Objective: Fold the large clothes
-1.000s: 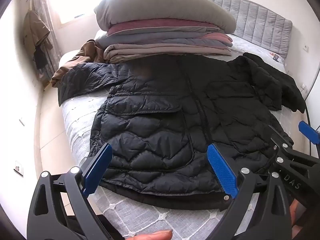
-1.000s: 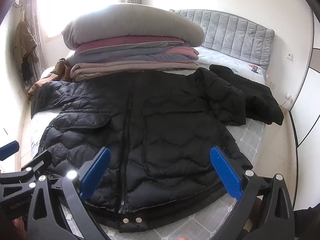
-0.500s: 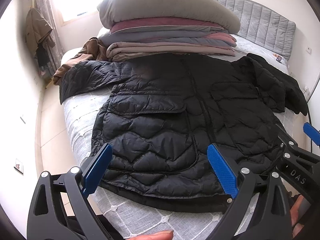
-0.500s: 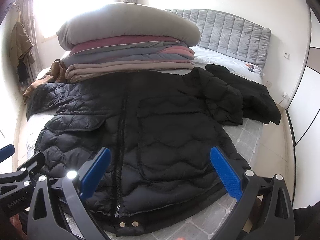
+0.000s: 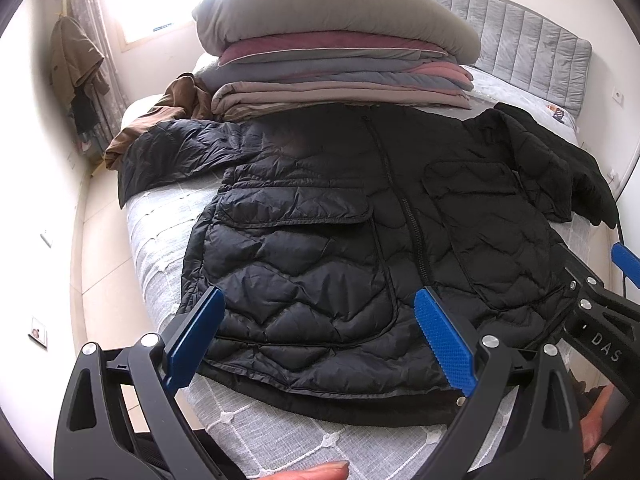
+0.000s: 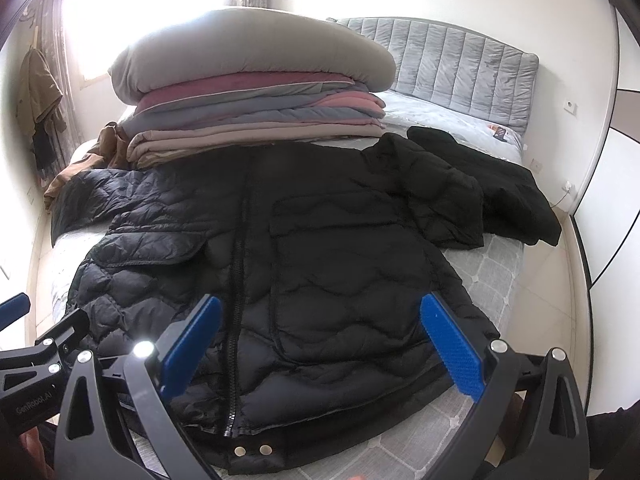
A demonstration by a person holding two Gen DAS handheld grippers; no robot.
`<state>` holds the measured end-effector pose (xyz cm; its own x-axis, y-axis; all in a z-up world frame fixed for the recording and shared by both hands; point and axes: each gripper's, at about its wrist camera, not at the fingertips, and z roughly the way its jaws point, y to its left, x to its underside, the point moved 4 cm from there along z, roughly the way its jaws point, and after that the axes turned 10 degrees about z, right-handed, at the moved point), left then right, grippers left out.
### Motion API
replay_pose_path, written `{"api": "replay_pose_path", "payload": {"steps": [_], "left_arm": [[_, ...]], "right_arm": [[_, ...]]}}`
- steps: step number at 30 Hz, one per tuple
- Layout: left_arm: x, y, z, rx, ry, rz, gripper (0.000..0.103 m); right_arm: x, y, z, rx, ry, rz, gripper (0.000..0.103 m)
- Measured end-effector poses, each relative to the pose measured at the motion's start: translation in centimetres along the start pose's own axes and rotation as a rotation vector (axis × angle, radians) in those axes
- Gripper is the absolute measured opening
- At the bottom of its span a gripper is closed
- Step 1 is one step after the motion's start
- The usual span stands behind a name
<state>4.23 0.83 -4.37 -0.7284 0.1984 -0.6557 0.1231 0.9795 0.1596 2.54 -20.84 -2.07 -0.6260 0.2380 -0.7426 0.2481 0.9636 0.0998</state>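
A black quilted puffer jacket lies flat and zipped on the bed, front up, hem toward me, sleeves spread to both sides; it also shows in the right wrist view. My left gripper is open and empty, hovering over the hem's left half. My right gripper is open and empty over the hem's right half. Each gripper shows at the edge of the other's view.
A tall stack of folded blankets and a grey pillow sits behind the jacket's collar. A brown garment lies at the far left, another black garment at the right. The padded headboard is behind. Floor borders the bed on both sides.
Both grippers have risen slightly and drifted forward over the hem; the jacket sits a little lower in both views. Jaws stay open; the jacket has not moved.
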Motion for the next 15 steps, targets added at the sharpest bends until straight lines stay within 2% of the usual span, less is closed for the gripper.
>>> {"api": "replay_pose_path", "payload": {"steps": [15], "left_arm": [[0.07,-0.01,0.21,-0.001,0.003,0.0,0.092]], "right_arm": [[-0.1,-0.22,0.04,-0.005,-0.004,0.007,0.096]]}}
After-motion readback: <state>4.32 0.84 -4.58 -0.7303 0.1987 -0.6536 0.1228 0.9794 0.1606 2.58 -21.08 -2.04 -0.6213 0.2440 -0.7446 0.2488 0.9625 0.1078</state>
